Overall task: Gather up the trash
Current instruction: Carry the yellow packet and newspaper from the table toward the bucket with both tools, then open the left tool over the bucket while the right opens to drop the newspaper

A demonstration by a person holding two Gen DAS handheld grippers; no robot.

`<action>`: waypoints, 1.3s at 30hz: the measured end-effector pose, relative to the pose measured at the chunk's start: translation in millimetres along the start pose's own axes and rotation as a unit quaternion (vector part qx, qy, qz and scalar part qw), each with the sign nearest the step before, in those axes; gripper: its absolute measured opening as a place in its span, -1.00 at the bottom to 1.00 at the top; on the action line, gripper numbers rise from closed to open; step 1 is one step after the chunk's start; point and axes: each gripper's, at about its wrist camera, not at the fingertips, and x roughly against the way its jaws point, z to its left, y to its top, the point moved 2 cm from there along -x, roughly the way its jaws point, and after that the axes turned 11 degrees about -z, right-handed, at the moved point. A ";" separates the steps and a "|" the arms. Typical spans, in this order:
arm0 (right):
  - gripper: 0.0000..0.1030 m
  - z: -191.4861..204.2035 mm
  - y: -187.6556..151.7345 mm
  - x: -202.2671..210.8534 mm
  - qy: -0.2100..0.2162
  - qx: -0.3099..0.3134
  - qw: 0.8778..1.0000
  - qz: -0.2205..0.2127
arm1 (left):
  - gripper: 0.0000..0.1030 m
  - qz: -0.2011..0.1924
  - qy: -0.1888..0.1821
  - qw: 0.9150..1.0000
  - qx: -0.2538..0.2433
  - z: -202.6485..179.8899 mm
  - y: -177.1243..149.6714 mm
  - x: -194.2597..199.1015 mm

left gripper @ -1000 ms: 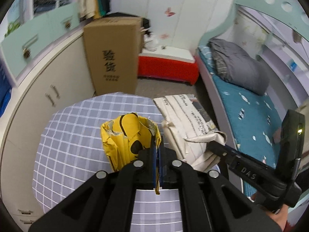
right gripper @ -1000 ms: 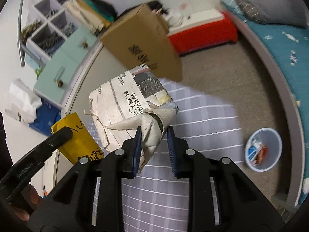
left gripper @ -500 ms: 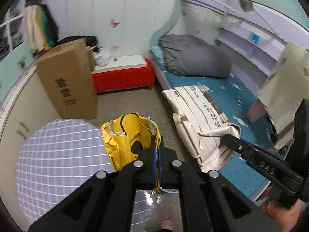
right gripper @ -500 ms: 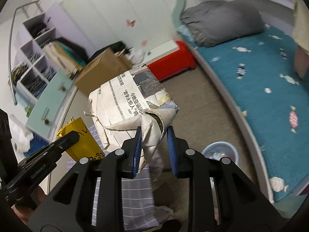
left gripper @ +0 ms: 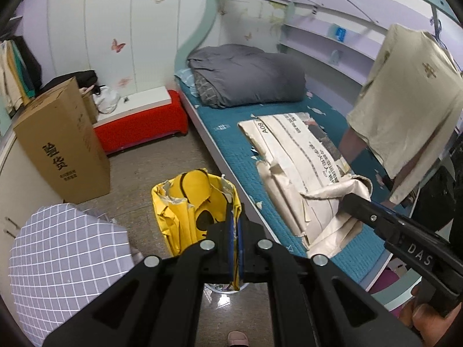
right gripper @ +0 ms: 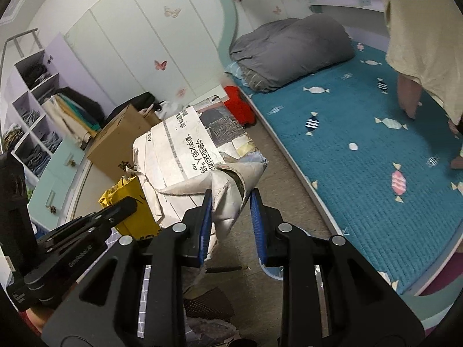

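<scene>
A torn, crumpled yellow paper bag (left gripper: 192, 202) is being pinched by the left gripper (left gripper: 235, 225) at frame centre; a creased newspaper bundle marked "A07" (right gripper: 196, 156) is being clamped by the right gripper (right gripper: 231, 217).

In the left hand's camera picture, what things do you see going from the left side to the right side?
Checked cloth → cardboard box → yellow paper bag held by the left gripper → newspaper → right gripper → beige shirt.
</scene>
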 end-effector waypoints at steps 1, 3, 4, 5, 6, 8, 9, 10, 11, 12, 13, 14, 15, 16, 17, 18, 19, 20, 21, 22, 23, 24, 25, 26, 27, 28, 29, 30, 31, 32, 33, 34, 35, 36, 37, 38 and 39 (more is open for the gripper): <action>-0.51 -3.4 0.5 0.9 -0.003 -0.003 1.000 -0.002 | -0.96 0.002 -0.002 1.000 -0.003 -2.6 0.5 -3.0; -0.51 -10.6 1.9 2.1 -0.008 -0.006 1.000 -0.004 | -0.96 0.006 -0.004 1.000 -0.009 -10.7 1.1 -8.7; -0.51 -13.5 2.4 1.5 -0.011 -0.008 1.000 -0.005 | -0.96 0.008 -0.005 1.000 -0.010 -11.7 1.7 -11.9; -0.51 -16.1 3.3 0.8 -0.013 -0.010 1.000 -0.005 | -0.96 0.010 -0.005 1.000 -0.012 -13.3 1.7 -14.6; -0.51 -18.5 3.9 0.1 -0.014 -0.011 1.000 -0.005 | -0.96 0.014 -0.006 1.000 -0.014 -15.5 2.2 -18.6; -0.51 -19.0 5.0 -2.5 -0.017 -0.013 1.000 -0.005 | -0.96 0.017 -0.006 1.000 -0.017 -16.2 1.8 -22.8; -0.51 -19.3 5.8 -4.1 -0.017 -0.013 1.000 -0.004 | -0.96 0.020 -0.006 1.000 -0.018 -16.4 1.7 -24.9; -0.51 -20.0 5.6 -4.8 -0.018 -0.014 1.000 -0.004 | -0.96 0.021 -0.006 1.000 -0.019 -16.6 2.0 -27.1; -0.51 -19.9 5.4 -5.6 -0.018 -0.014 1.000 -0.004 | -0.96 0.022 -0.006 1.000 -0.019 -17.7 3.5 -29.6; -0.51 -20.2 5.4 -5.7 -0.018 -0.014 1.000 -0.004 | -0.96 0.024 -0.006 0.999 -0.020 -18.1 4.4 -32.2; -0.51 -21.4 6.1 -7.4 -0.018 -0.014 1.000 -0.003 | -0.96 0.025 -0.006 0.999 -0.021 -18.5 5.2 -34.9; -0.51 -21.9 6.4 -8.8 -0.019 -0.015 1.000 -0.003 | -0.96 0.027 -0.006 0.999 -0.021 -18.3 6.2 -36.4; -0.51 -21.7 6.5 -10.1 -0.020 -0.015 1.000 -0.002 | -0.96 0.029 -0.008 0.999 -0.022 -18.5 6.8 -39.3; -0.51 -21.2 6.8 -11.3 -0.021 -0.016 1.000 -0.002 | -0.96 0.030 -0.008 0.999 -0.022 -19.2 6.7 -40.9; -0.51 -20.9 6.6 -11.8 -0.022 -0.016 1.000 -0.002 | -0.96 0.031 -0.008 0.999 -0.023 -20.1 7.4 -43.0; -0.51 -19.7 6.7 -12.4 -0.023 -0.017 1.000 -0.002 | -0.96 0.032 -0.009 0.999 -0.023 -20.9 8.1 -45.3; -0.51 -20.5 7.1 -14.0 -0.025 -0.018 1.000 -0.001 | -0.96 0.034 -0.010 0.999 -0.023 -22.4 8.7 -47.2; -0.51 -20.9 7.2 -14.5 -0.026 -0.019 0.999 -0.001 | -0.96 0.035 -0.011 0.999 -0.024 -22.8 8.9 -49.1; -0.51 -21.3 7.8 -15.2 -0.028 -0.020 0.999 -0.002 | -0.96 0.036 -0.012 0.999 -0.025 -23.3 10.3 -51.2; -0.51 -22.0 8.2 -15.8 -0.029 -0.021 0.999 -0.002 | -0.96 0.035 -0.013 0.999 -0.025 -23.8 10.3 -52.2; -0.51 -22.7 8.4 -16.1 -0.030 -0.023 0.999 -0.003 | -0.94 0.035 -0.014 0.999 -0.026 -25.1 11.6 -53.8; -0.51 -23.5 8.7 -16.8 -0.032 -0.024 0.999 -0.003 | -0.88 0.035 -0.014 0.999 -0.026 -25.9 12.6 -55.4; -0.51 -25.1 8.9 -17.5 -0.033 -0.026 0.999 -0.004 | -0.87 0.037 -0.017 0.999 -0.025 -26.4 13.3 -57.1; -0.51 -25.8 9.1 -17.8 -0.035 -0.028 0.999 -0.004 | -0.74 0.040 -0.017 0.999 -0.024 -25.8 13.4 -58.8; -0.51 -27.6 9.4 -18.5 -0.036 -0.029 0.999 -0.004 | -0.33 0.041 -0.011 0.999 -0.024 -25.5 13.2 -60.8; -0.51 -27.9 9.1 -18.7 -0.037 -0.031 0.999 -0.004 | -0.09 0.039 -0.002 0.999 -0.023 -23.8 13.5 -61.9; -0.51 -27.9 8.3 -18.7 -0.038 -0.033 0.999 -0.004 | 0.14 0.035 0.001 0.999 -0.024 -23.3 13.8 -61.6; -0.51 -29.1 8.5 -19.4 -0.038 -0.034 0.999 -0.003 | 0.15 0.029 0.003 0.999 -0.023 -22.6 14.5 -60.6; -0.51 -29.5 8.5 -20.0 -0.039 -0.034 0.999 -0.003 | 0.15 0.028 0.003 0.999 -0.024 -22.0 14.8 -60.7; -0.51 -28.5 8.0 -20.1 -0.039 -0.035 0.999 -0.002 | 0.15 0.029 0.005 0.999 -0.025 -21.1 15.2 -61.1; -0.51 -28.0 7.6 -21.0 -0.038 -0.036 0.999 -0.001 | 0.15 0.029 0.008 0.999 -0.024 -20.6 15.4 -61.3; -0.51 -27.0 7.4 -21.8 -0.036 -0.036 0.999 0.000 | 0.15 0.028 0.009 0.999 -0.024 -19.8 15.4 -60.5; -0.51 -26.2 7.1 -22.6 -0.035 -0.036 0.999 0.001 | 0.15 0.027 0.012 0.999 -0.023 -18.2 15.9 -59.9; -0.51 -25.1 6.9 -23.4 -0.034 -0.034 0.999 0.001 | 0.15 0.026 0.015 0.999 -0.023 -16.9 16.2 -59.3; -0.51 -23.4 6.5 -24.9 -0.032 -0.033 0.999 0.004 | 0.16 0.025 0.018 0.999 -0.022 -15.5 16.5 -58.5; -0.51 -22.3 6.4 -26.2 -0.030 -0.032 0.999 0.005 | 0.16 0.024 0.019 0.999 -0.021 -14.5 16.8 -58.1; -0.51 -21.6 6.2 -27.6 -0.028 -0.031 0.999 0.007 | 0.17 0.023 0.023 0.999 -0.019 -12.4 17.0 -57.0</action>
